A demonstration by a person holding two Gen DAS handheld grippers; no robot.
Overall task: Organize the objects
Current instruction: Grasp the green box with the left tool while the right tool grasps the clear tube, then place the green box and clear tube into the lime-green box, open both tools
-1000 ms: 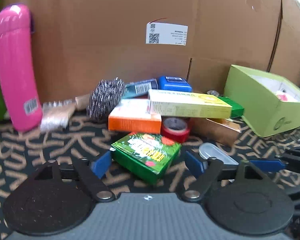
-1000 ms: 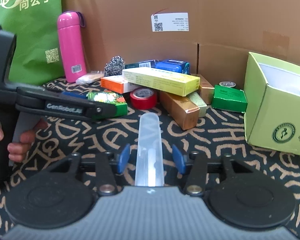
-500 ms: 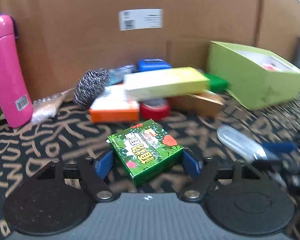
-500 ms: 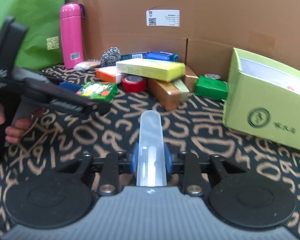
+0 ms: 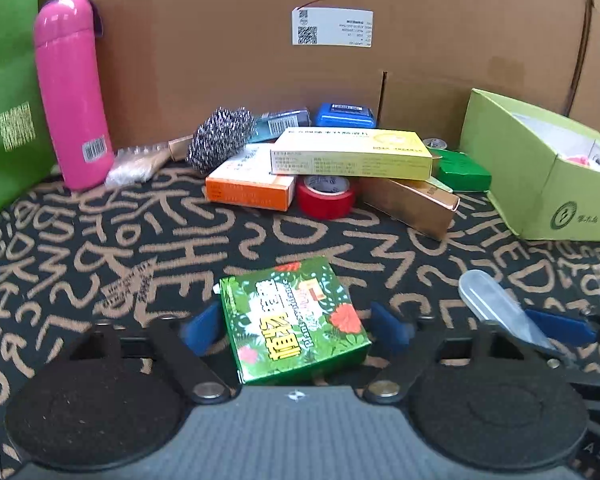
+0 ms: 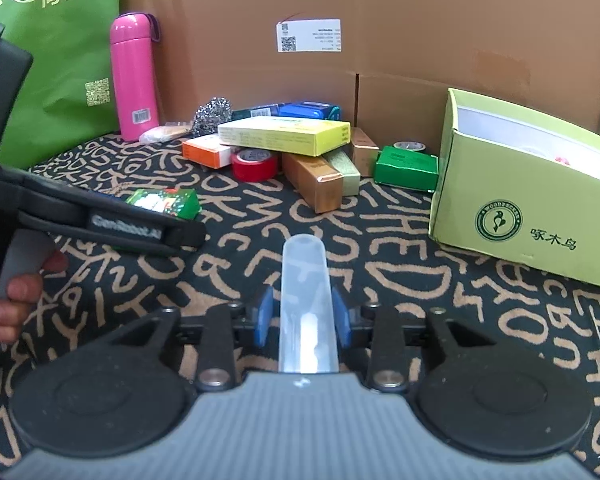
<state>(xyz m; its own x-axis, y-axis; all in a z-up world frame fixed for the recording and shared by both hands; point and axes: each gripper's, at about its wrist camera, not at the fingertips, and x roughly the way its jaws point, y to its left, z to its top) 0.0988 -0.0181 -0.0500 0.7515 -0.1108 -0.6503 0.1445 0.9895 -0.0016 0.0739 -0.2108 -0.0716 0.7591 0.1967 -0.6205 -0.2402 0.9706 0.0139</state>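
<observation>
We are mid-pickup: our left tool (image 5: 296, 326) is closing around the green card box (image 5: 296, 322), the right tool (image 6: 300, 316) grips a clear plastic case (image 6: 306, 300), and both next need carrying to the lime-green box (image 6: 520, 216).

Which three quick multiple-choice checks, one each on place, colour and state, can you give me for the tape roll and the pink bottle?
1. Where is the tape roll?
A. Inside the lime box
B. At the front of the pile, below the yellow box
C. Right beside the pink bottle

2. What colour is the tape roll?
A. Red
B. Blue
C. White

3. How is the pink bottle placed?
A. Lying flat
B. Standing upright
C. Tipped into the lime box

Key: 1 B, the yellow box's front edge sits just above it; 2 A, its outer band is red; 3 B, it stands on its base by the cardboard wall.
</observation>
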